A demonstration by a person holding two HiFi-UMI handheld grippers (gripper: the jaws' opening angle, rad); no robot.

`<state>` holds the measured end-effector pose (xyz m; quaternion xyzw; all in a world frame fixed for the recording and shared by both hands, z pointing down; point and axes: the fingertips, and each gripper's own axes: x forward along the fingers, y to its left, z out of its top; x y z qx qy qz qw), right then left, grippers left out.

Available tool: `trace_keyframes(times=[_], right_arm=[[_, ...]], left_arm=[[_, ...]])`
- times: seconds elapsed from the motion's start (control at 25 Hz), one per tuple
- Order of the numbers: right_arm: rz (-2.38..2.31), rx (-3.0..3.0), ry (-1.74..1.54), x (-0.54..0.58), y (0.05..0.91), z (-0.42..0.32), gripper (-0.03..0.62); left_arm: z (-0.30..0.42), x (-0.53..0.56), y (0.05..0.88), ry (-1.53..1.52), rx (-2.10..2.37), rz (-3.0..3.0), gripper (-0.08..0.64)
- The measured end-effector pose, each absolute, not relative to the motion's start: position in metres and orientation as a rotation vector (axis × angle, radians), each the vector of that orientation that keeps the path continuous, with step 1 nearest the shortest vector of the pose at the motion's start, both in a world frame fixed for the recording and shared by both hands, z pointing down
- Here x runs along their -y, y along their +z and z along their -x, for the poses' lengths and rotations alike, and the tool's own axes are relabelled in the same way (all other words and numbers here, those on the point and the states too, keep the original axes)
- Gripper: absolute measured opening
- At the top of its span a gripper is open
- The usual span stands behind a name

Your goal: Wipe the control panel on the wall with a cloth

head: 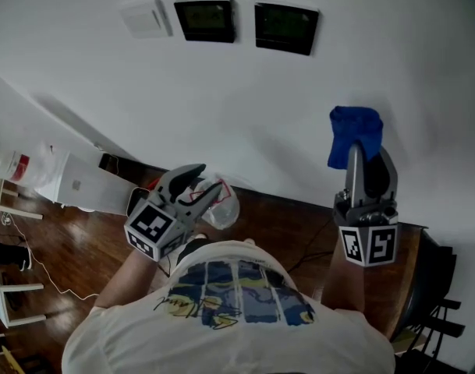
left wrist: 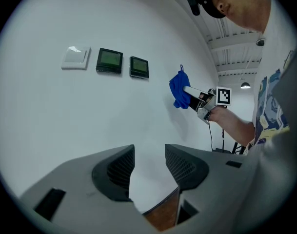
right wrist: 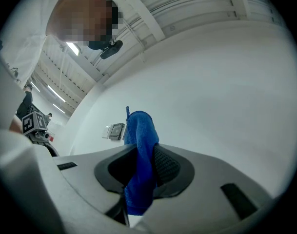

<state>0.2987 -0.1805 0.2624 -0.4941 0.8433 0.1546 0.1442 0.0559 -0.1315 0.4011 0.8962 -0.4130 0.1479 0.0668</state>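
In the head view the right gripper (head: 367, 154) pinched a blue cloth (head: 354, 133) and held it up by the wall (head: 245, 115). It was well below and to the right of the right-hand control panel (head: 286, 27) and the left-hand control panel (head: 206, 19). A white switch (head: 146, 16) sat just beside them. The left gripper (head: 206, 179) hung low with its jaws spread.

The left gripper view confirmed nothing stood between those jaws. It alone showed the cloth from the side, possibly just off the wall, though the gap was hard to judge.

The right gripper view alone showed the grip. A narrow fold was clamped between the pads, a bunch stood above them and a tail hung below. One panel peeked past the cloth.

With so little cloth ahead of the tips, the hard jaws might scrape a screen. A wide sweep could also flip the switch, or drag the fold loose.
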Motion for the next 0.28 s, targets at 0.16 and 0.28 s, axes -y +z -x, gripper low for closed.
trace_keyframes(times=[0.16,0.28], right_arm=[[1.417,-2.436,0.42,0.1816,0.269,-0.2994,0.092],[1.416,-2.434,0.415,0.1803,0.271,-0.3013,0.092]], left_arm=[[-0.0539,0.1328,0.4027,0.472,1.257,-2.71,0.176],[-0.0543,0.1336,0.4014,0.475,1.267,-2.713,0.176]])
